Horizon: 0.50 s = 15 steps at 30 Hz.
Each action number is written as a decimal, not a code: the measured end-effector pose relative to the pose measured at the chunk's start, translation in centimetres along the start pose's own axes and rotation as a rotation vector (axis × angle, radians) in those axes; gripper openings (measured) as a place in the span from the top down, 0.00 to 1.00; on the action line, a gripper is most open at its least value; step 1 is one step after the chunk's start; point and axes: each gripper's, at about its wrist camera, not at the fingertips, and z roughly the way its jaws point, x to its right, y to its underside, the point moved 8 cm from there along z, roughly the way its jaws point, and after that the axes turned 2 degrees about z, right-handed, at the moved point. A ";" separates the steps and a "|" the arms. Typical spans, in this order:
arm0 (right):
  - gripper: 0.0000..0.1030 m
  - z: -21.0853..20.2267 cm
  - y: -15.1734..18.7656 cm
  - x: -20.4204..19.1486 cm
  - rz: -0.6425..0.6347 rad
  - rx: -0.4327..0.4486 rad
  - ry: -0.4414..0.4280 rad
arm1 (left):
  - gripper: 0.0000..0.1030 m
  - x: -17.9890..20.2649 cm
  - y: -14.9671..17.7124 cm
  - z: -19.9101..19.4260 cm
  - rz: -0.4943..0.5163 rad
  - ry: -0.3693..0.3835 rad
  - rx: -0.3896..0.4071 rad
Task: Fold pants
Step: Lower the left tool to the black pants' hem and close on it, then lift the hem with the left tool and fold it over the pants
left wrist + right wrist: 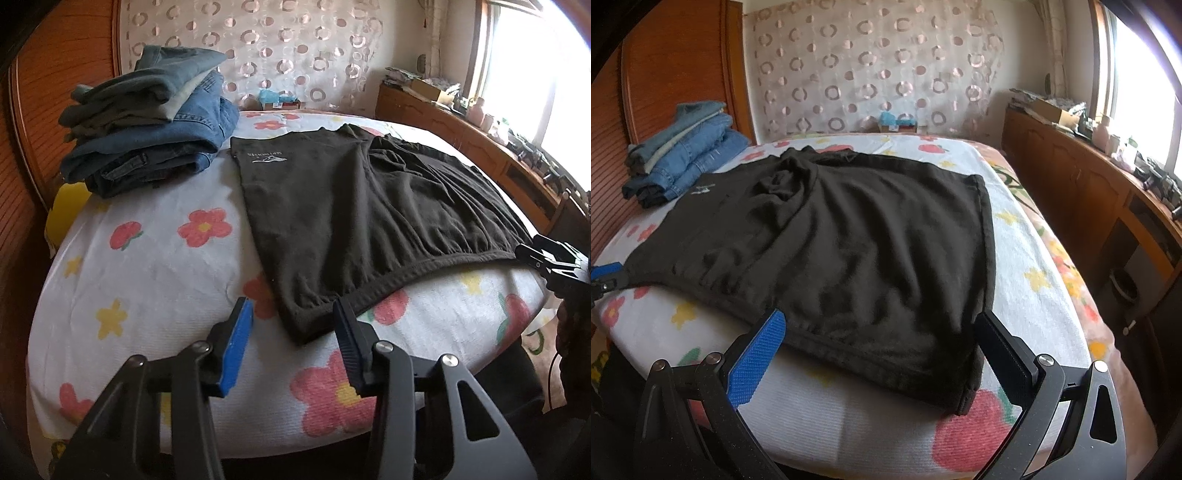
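Dark pants (332,206) lie flat on the flowered bed (147,266), hem at the near edge. Left gripper (293,332) and right gripper (879,347) straddle its near corners, fingers apart, nothing gripped. Folded jeans (155,140) sit well clear.

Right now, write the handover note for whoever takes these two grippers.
Left gripper: open, its fingers either side of the near left corner of the dark pants, not pinching.
Right gripper: open wide, straddling the near right corner of the pants.
Pants lie spread on the flowered bed cover; a stack of folded jeans sits at the far left.
Done: pants laid out. Left: grip both near corners and fold.
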 end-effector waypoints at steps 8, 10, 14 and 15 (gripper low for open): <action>0.00 0.3 0.4 -0.1 0.000 0.003 0.006 | 0.82 0.8 -0.1 0.0 0.025 0.041 0.005; 0.00 0.3 0.4 -0.1 -0.001 0.003 0.005 | 0.88 0.9 -0.2 -0.1 0.024 0.053 0.008; 0.00 0.3 0.4 -0.1 -0.001 0.002 0.002 | 0.96 1.1 -0.8 -0.6 0.005 0.090 0.026; 0.00 0.3 0.4 -0.1 -0.001 0.002 0.002 | 0.96 1.1 -1.0 -0.8 0.002 0.103 0.035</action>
